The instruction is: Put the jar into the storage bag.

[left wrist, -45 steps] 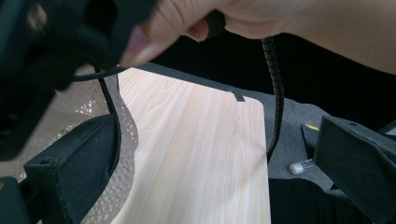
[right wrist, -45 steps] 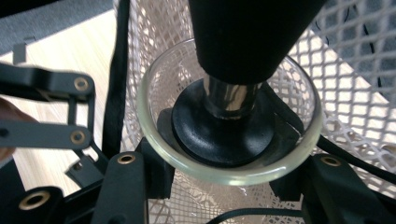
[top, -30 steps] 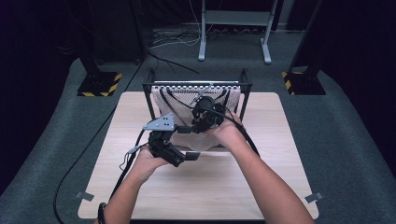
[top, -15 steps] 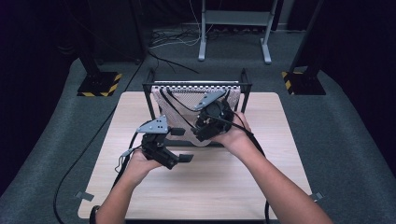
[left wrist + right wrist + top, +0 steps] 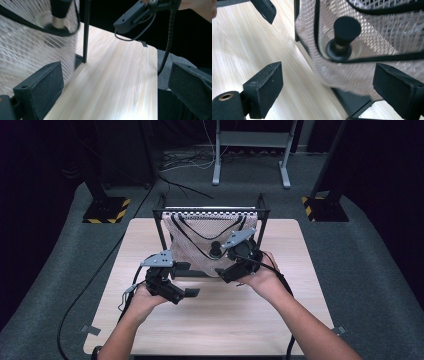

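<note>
Mesh bag [image 5: 200, 245] hangs on rack [image 5: 210, 211], black-capped bottle [image 5: 343, 37] inside. Right gripper [image 5: 226, 271] just opened, empty; left gripper [image 5: 187, 293] apart, beside rack.

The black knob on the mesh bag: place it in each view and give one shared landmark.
High view: black knob at centre, on the white mesh bag, left of the right gripper.
Left gripper view: top left.
Right gripper view: upper centre.
Shared landmark: black frame post.
</note>
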`<state>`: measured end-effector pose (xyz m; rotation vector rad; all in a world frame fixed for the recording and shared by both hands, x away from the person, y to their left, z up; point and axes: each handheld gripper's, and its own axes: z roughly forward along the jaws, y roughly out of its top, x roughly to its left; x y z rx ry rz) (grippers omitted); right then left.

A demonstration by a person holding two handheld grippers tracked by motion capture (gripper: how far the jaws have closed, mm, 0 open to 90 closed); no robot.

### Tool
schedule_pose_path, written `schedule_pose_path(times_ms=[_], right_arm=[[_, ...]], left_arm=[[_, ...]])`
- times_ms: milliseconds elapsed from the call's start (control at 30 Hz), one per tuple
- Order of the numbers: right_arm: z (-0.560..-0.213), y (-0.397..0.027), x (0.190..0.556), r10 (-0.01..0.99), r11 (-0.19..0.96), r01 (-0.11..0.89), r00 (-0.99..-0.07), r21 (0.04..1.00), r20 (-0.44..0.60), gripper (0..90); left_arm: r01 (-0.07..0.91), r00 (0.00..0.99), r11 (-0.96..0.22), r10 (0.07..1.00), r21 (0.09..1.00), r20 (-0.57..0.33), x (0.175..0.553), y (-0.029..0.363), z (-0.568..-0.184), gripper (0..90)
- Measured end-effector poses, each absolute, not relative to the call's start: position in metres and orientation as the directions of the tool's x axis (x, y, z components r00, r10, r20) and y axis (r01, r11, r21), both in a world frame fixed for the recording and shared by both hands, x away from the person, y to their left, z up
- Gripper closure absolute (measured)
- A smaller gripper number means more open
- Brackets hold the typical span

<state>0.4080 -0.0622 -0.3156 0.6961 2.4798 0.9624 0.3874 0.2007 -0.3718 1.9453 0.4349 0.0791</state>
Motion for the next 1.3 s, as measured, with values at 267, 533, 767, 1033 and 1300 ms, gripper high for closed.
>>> schedule_pose_path(times_ms=[267, 533, 767, 1033, 1300], right_arm=[[-0.326, -0.077, 0.398, 0.587, 0.609, 0.33, -0.799, 0.721, -0.13, 6.8], [-0.343, -0.093, 0.395, 0.608, 0.586, 0.36, -0.787, 0.726, -0.101, 6.8], [-0.366, -0.106, 0.392, 0.634, 0.564, 0.379, -0.768, 0.734, -0.091, 7.4], [-0.397, -0.115, 0.387, 0.655, 0.557, 0.418, -0.752, 0.718, -0.07, 7.7], [-0.412, -0.122, 0.388, 0.668, 0.549, 0.444, -0.743, 0.708, -0.052, 7.9]], left_arm=[[0.274, 0.927, -0.361, 0.344, 0.891, -0.145, 0.386, 0.201, -0.382, 0.0], [0.279, 0.925, -0.393, 0.354, 0.876, -0.136, 0.383, 0.202, -0.396, 0.0], [0.265, 0.91, -0.387, 0.404, 0.883, -0.096, 0.378, 0.212, -0.408, 0.0], [0.301, 0.894, -0.372, 0.432, 0.878, -0.123, 0.375, 0.225, -0.423, 0.0], [0.341, 0.875, -0.362, 0.461, 0.868, -0.151, 0.375, 0.235, -0.441, 0.0]])
